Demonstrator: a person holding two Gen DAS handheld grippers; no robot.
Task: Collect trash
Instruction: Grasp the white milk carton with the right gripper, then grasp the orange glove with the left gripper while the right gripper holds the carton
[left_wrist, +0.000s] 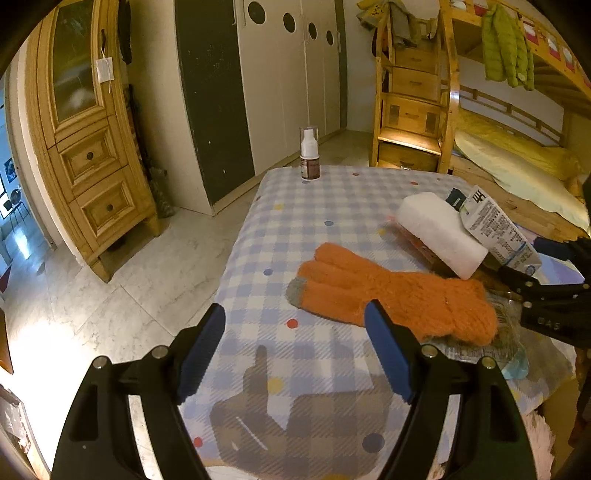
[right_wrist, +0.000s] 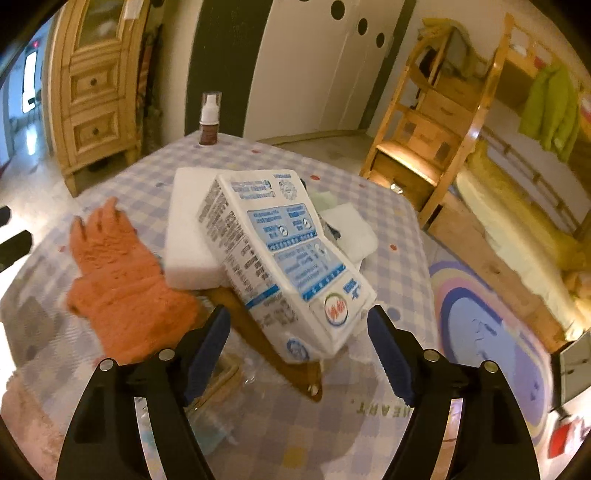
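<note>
The right hand-held gripper (right_wrist: 297, 328) was open, with its 2 blue fingers (right_wrist: 207, 350) spread wide. A white and blue carton (right_wrist: 284, 258) lay just in front of it. The near end of the carton sat between the 2 fingers, but I could not tell if they touched it. The carton was tilted, and its far end leaned on a white foam block (right_wrist: 188, 236). Both lay on the bench (right_wrist: 391, 266), which had a blue and white checked cloth with dots.

The left hand-held gripper (left_wrist: 295, 350) was open too, and it held nothing. It hung over the near part of the bench. An orange glove (left_wrist: 391, 295) lay flat just beyond its right finger (left_wrist: 388, 354). The glove's fingers pointed to the left. The foam block (left_wrist: 443, 232) and the carton (left_wrist: 495, 229) were behind the glove, over to the right. In the left view, the carton reached toward the black arm of the right hand-held gripper (left_wrist: 546, 295).

Some clear plastic wrap (left_wrist: 509, 332) lay crumpled by the cuff of the glove. Something brown (right_wrist: 258, 343) lay under the carton, but I could not tell what it was.

A small bottle (left_wrist: 309, 155) with a white top and a clear cap stood upright at the far edge of the bench, well apart from everything else. I could not see inside it or the carton.
</note>
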